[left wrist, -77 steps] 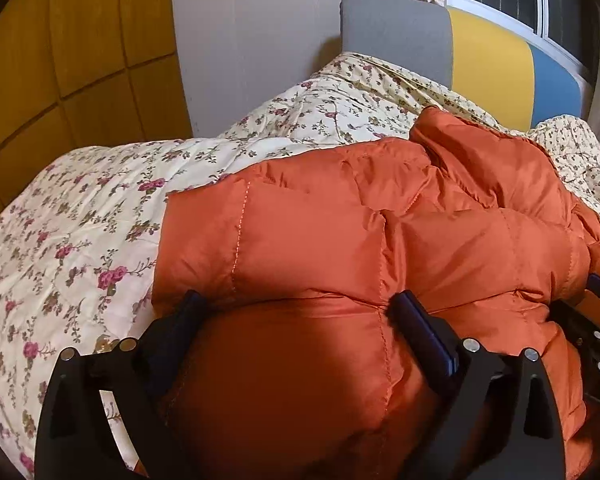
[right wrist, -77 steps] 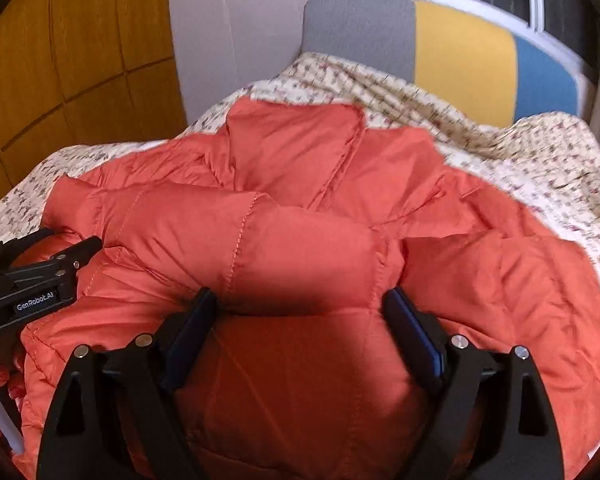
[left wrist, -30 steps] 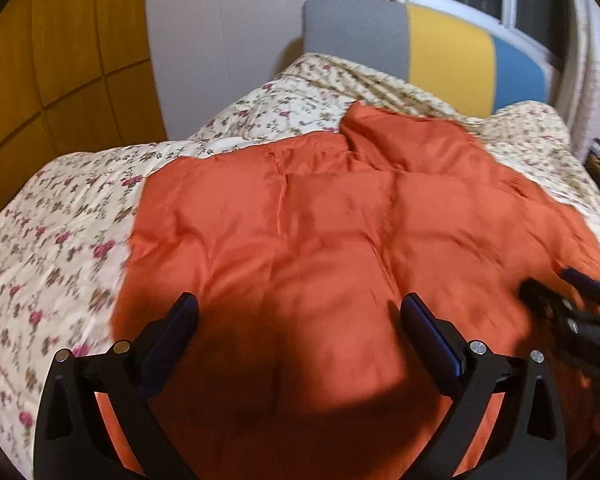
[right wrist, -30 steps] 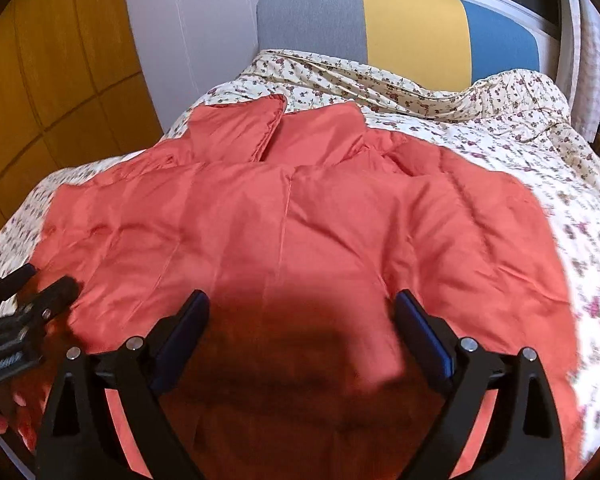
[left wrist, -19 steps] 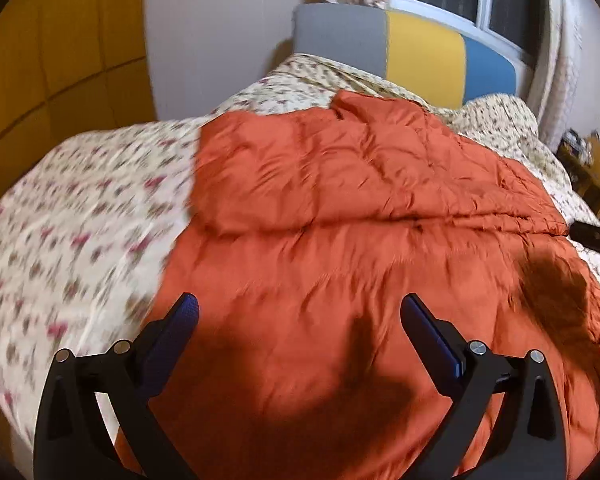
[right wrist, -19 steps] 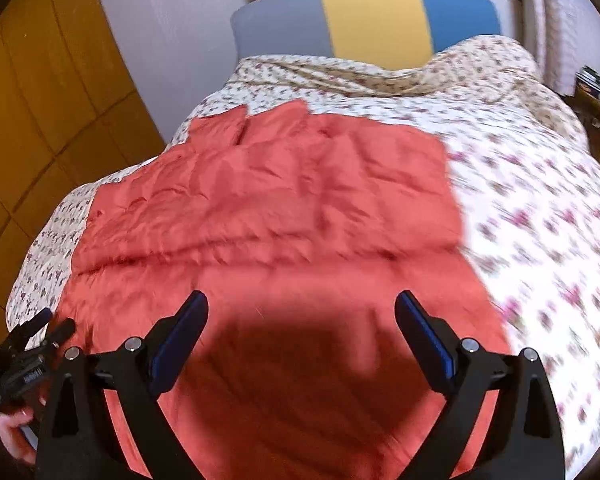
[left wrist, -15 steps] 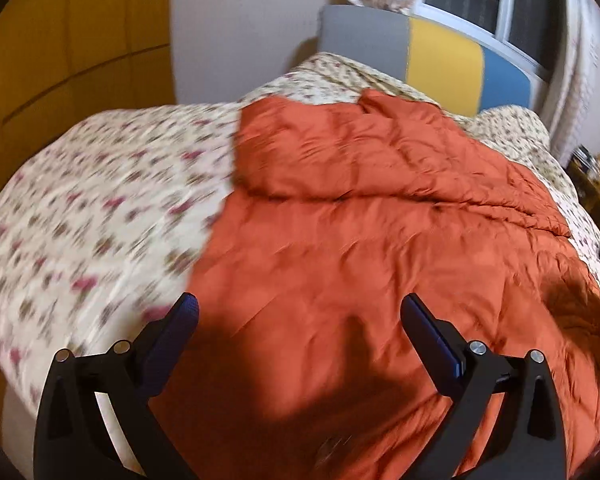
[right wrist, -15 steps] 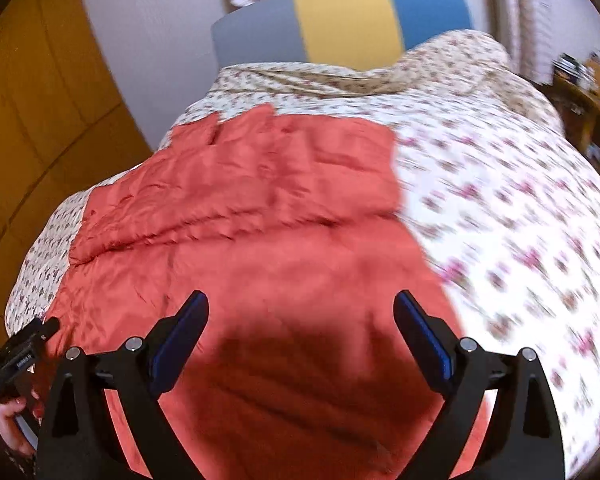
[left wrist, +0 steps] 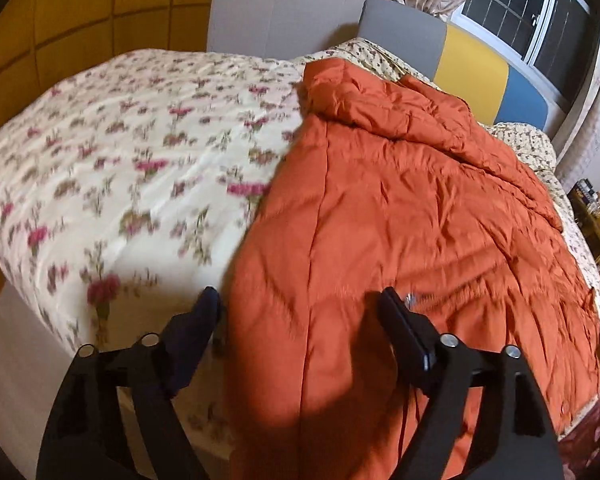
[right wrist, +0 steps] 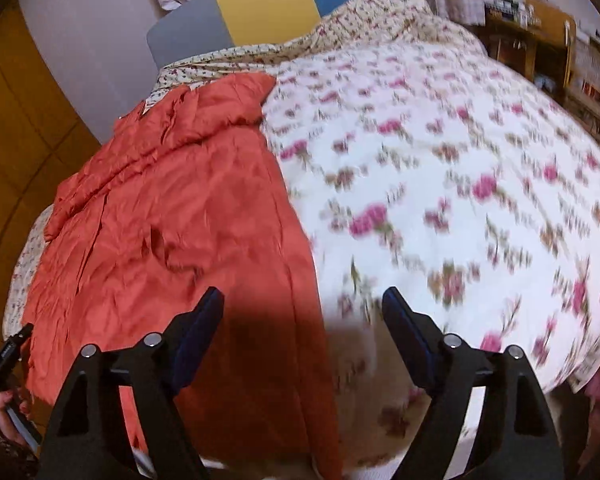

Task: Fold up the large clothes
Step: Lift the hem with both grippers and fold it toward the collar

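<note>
An orange puffer jacket (left wrist: pixel 400 220) lies spread flat on the floral bed cover (left wrist: pixel 132 152). My left gripper (left wrist: pixel 300 304) hovers low over the jacket's near left edge. Its jaws are closing, with that edge and a strip of cover between them, and the pads are not pressing on anything. In the right wrist view the jacket (right wrist: pixel 172 220) fills the left half. My right gripper (right wrist: pixel 303 302) hangs over the jacket's right edge. Its jaws are closing too, astride jacket and bed cover (right wrist: pixel 460 184), gripping nothing. The left gripper (right wrist: pixel 8 352) and a hand (right wrist: pixel 4 408) show at the far left.
A grey, yellow and blue headboard (left wrist: pixel 440 48) stands at the far end under a window (left wrist: pixel 532 12). Wooden wall panels (left wrist: pixel 60 8) run along the left. Shelves with clutter (right wrist: pixel 548 40) stand right of the bed. The bed's near edge (left wrist: pixel 28 320) drops off by my left fingers.
Both grippers let go of the folded jacket, which now lies flat. They have swung apart, the left to the jacket's left edge and the right to its right edge. Both pairs of jaws stand narrower.
</note>
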The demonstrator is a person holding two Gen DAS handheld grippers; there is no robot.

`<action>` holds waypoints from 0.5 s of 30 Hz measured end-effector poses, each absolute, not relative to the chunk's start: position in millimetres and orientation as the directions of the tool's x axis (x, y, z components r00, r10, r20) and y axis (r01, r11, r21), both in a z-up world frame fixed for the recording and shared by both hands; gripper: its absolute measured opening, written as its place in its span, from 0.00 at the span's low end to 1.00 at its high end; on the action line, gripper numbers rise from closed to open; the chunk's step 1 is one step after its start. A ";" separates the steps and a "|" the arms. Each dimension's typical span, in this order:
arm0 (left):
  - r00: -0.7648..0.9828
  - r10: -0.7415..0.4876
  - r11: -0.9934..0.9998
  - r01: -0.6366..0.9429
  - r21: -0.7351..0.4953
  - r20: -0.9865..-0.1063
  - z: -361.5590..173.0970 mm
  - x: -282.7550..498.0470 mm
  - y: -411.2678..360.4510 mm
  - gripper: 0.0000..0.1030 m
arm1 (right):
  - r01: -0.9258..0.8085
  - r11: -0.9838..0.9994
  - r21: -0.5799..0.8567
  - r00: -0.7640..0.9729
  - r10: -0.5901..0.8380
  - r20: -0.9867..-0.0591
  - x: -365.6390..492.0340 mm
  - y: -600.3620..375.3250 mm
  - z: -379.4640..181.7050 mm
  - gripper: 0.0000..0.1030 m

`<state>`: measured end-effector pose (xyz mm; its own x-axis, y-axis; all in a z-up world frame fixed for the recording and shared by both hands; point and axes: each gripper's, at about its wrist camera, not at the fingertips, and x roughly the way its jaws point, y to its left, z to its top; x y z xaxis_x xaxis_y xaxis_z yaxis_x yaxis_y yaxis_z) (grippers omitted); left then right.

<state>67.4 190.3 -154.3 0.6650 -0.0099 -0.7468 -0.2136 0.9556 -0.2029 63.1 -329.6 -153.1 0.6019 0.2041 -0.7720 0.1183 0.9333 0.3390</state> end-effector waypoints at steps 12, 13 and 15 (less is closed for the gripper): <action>0.696 -0.062 0.965 -0.141 -0.220 -0.716 -164.9 27.4 168.6 0.63 | 0.009 0.906 0.422 0.616 0.328 -0.716 42.5 -305.9 -158.9 0.21; 0.695 -0.069 0.967 -0.130 -0.219 -0.716 -164.2 26.4 167.1 0.55 | 0.003 0.906 0.422 0.620 0.330 -0.712 42.9 -304.1 -157.0 0.16; 0.689 -0.093 0.971 -0.098 -0.219 -0.719 -160.6 24.7 161.5 0.27 | -0.015 0.910 0.413 0.633 0.329 -0.701 39.7 -301.8 -150.1 0.12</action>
<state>24.7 161.5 -160.6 0.6889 -0.0925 -0.7189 -0.0982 0.9708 -0.2190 39.7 -301.8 -150.1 0.6328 0.3285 -0.7012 -0.0148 0.9105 0.4133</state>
